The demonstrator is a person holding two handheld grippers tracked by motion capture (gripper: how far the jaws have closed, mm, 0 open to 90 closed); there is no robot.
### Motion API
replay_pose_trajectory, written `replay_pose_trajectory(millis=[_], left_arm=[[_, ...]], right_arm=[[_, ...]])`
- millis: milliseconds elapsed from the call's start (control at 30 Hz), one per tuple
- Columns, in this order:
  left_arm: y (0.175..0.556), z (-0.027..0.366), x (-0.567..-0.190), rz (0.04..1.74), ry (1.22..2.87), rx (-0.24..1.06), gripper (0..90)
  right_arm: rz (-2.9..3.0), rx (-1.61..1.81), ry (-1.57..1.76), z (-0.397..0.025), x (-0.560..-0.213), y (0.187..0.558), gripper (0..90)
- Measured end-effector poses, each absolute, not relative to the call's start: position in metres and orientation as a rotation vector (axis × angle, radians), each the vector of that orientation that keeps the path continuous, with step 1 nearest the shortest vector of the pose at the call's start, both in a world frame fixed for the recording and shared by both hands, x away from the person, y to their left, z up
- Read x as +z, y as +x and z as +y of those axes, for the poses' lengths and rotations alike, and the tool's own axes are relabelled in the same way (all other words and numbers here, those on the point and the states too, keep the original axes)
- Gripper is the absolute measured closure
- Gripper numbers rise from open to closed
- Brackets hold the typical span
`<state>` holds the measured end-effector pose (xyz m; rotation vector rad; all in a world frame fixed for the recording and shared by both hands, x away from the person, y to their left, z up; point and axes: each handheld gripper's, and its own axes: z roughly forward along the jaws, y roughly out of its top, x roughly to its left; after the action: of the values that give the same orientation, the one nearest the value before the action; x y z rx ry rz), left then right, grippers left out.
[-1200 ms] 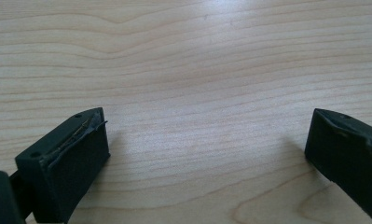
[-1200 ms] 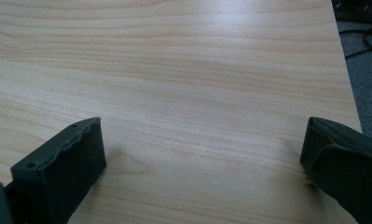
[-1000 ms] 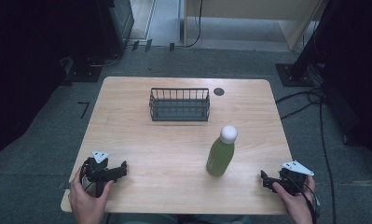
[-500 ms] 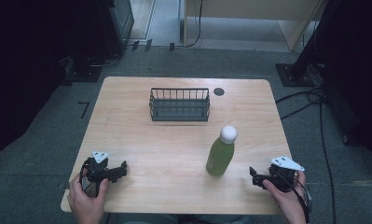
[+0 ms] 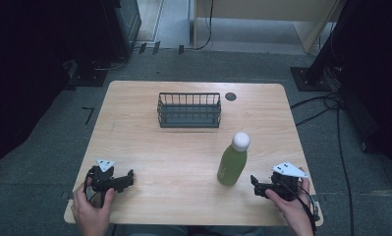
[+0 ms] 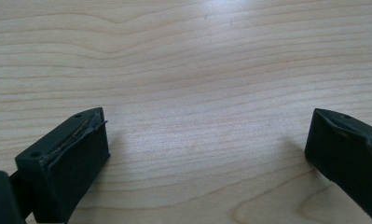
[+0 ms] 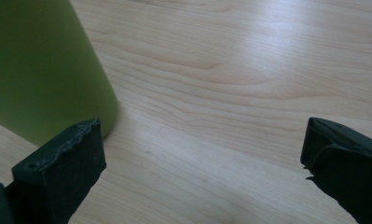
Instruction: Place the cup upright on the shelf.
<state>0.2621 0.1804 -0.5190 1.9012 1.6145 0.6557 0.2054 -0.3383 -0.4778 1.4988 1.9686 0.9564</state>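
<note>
A green bottle (image 5: 233, 161) with a white cap stands upright on the wooden table (image 5: 183, 157), right of centre. Its green side (image 7: 39, 70) looms just beyond the left jaw in the right gripper view. My right gripper (image 5: 255, 185) rests low near the table's front right, a short way right of the bottle's base, open and empty (image 7: 202, 158). Near the front left corner my left gripper (image 5: 129, 178) lies on the table, held by a hand, jaws wide apart over bare wood (image 6: 207, 140).
A dark wire basket (image 5: 189, 110) stands at the back middle of the table. A small dark round grommet (image 5: 230, 96) sits to its right. Cables trail on the floor to the right of the table.
My right gripper has slid left along the front edge toward the bottle. The left gripper and the bottle have stayed put.
</note>
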Motion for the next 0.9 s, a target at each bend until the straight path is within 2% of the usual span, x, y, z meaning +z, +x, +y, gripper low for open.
replay_pose_trajectory(millis=[900], left_arm=[[0.262,0.18,-0.519,1.615,1.9,0.656,0.0]], right_arm=[[2.089,1.08,1.387,-0.291,-0.471,0.204,0.0]])
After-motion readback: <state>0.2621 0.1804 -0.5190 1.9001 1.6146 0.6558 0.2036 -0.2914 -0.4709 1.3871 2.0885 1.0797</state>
